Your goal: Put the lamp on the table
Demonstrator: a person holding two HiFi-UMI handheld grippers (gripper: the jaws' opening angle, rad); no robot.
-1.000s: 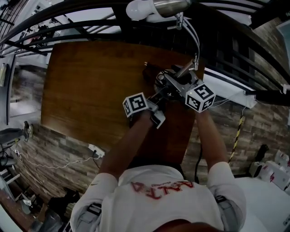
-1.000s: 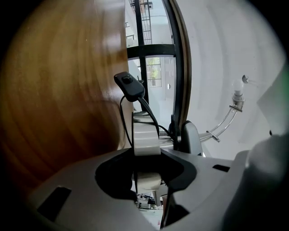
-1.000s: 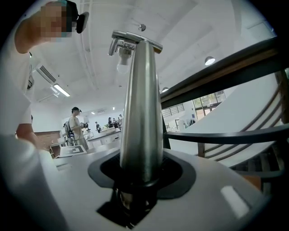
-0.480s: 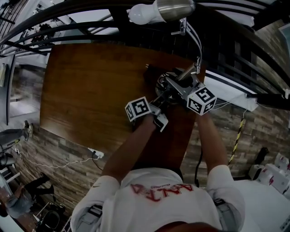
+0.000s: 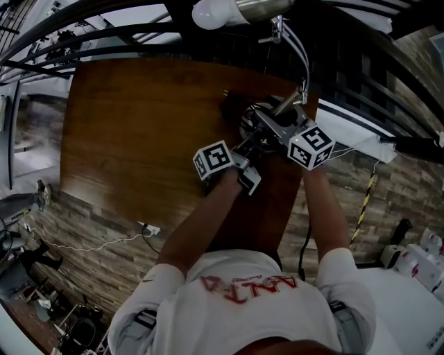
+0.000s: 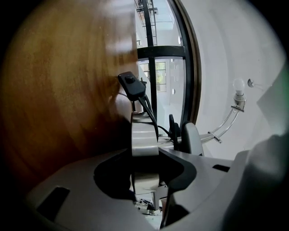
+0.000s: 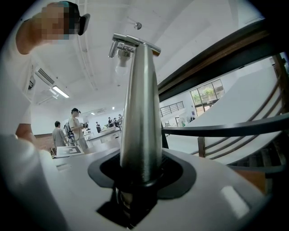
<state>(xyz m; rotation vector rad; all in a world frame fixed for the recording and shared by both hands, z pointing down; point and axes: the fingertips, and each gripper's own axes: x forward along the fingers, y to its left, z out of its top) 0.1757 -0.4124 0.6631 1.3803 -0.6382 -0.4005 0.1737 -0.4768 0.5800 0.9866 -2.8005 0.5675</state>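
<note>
Brown wood grain covers the counter (image 5: 139, 132), and the lamp (image 5: 267, 119) stands upright over its far right corner. Its round silver base (image 6: 144, 142) shows edge-on between the jaws of the left gripper (image 6: 145, 167), which are closed on the rim. The base lies close against the wood; I cannot tell whether its full weight rests there. The right gripper (image 7: 137, 182) is clamped around the tapered metal stem (image 7: 141, 108) low down, just above the base. From the top of the stem a thin curved arm (image 5: 302, 59) sweeps up to a metal socket (image 5: 260, 8) and a white bulb (image 5: 214, 12), which sit high, near the head camera. A black inline switch (image 6: 131, 85) on the cord shows just beyond the base, against the wood. Both of the person's forearms reach in from below, side by side, the left gripper low at the base and the right one beside it on the stem. Behind the stem, in the right gripper view, several people (image 7: 74, 128) stand at a distant bench
</note>
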